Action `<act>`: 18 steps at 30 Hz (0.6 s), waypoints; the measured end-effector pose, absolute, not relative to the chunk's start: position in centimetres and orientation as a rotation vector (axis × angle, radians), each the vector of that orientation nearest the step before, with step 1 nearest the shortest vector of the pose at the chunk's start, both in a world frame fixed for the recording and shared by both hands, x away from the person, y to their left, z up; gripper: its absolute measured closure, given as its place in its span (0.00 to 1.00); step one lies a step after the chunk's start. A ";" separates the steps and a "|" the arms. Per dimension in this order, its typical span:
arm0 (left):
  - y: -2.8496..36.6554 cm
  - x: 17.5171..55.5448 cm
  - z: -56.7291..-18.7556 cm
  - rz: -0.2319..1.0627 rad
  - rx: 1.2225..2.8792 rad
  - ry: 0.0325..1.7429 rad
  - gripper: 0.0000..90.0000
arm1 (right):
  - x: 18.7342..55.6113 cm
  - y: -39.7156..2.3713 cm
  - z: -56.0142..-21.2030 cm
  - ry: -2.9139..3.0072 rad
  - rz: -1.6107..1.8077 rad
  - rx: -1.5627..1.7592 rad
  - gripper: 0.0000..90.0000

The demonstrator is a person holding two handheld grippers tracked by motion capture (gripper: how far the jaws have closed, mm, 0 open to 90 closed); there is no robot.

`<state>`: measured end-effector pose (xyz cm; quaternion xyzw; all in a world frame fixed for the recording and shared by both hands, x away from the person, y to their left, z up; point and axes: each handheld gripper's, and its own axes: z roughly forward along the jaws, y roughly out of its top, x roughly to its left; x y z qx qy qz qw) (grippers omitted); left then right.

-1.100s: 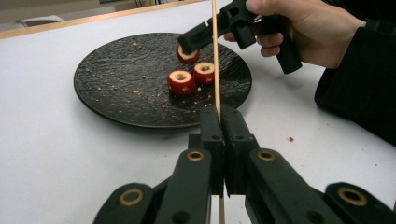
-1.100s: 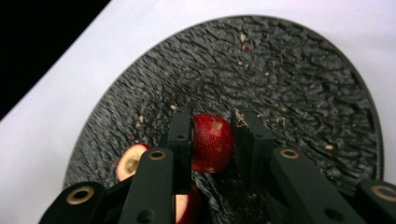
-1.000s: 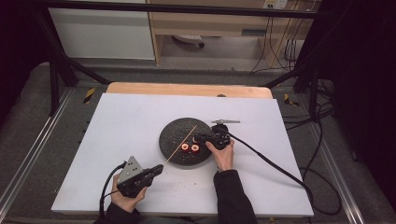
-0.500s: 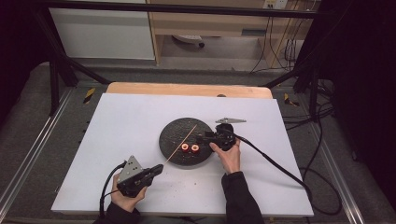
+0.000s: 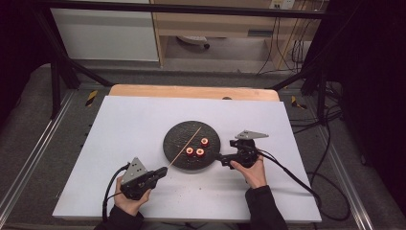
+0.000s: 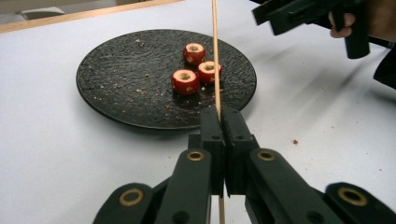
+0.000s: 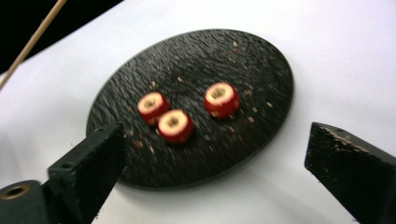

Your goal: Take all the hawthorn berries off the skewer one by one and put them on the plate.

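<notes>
A: What is the work carried on?
B: A white-topped table point(image 5: 143, 124), its wooden edge seen at the back.
A: And directly on it?
B: A black plate point(image 5: 178, 139); reddish specks, possibly crumbs point(image 6: 294, 141).

no readable text, labels, brands or numbers anywhere

The high view looks forward and down over the whole white table point(image 5: 143, 120) from the person's side. Both gripper views sit low and close, facing the black plate point(image 6: 121, 84) with three red fruit rings point(image 7: 217, 99), shared by all.
</notes>
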<state>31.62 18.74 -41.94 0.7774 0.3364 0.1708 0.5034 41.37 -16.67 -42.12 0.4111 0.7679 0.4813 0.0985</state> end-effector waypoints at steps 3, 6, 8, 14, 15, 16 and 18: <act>18.6 31.9 -41.7 0.408 1.886 0.815 0.98 | 40.8 -17.7 -42.3 2.276 1.396 1.205 0.03; 18.6 32.1 -41.4 0.403 1.888 0.821 0.98 | 40.3 -18.9 -42.7 2.283 1.363 1.183 0.02; 18.7 32.4 -41.3 0.404 1.889 0.826 0.98 | 40.0 -19.6 -42.9 2.287 1.350 1.180 0.01; 18.8 33.3 -41.0 0.406 1.900 0.850 0.98 | 39.1 -21.5 -44.0 2.298 1.317 1.189 0.01; 18.8 33.5 -40.9 0.406 1.904 0.855 0.98 | 39.0 -21.7 -44.1 2.303 1.311 1.201 0.01; 18.8 33.6 -40.9 0.406 1.906 0.860 0.98 | 38.9 -22.0 -44.1 2.303 1.305 1.198 0.01; 18.7 34.0 -40.8 0.408 1.913 0.870 0.98 | 38.7 -22.3 -44.2 2.301 1.315 1.192 0.01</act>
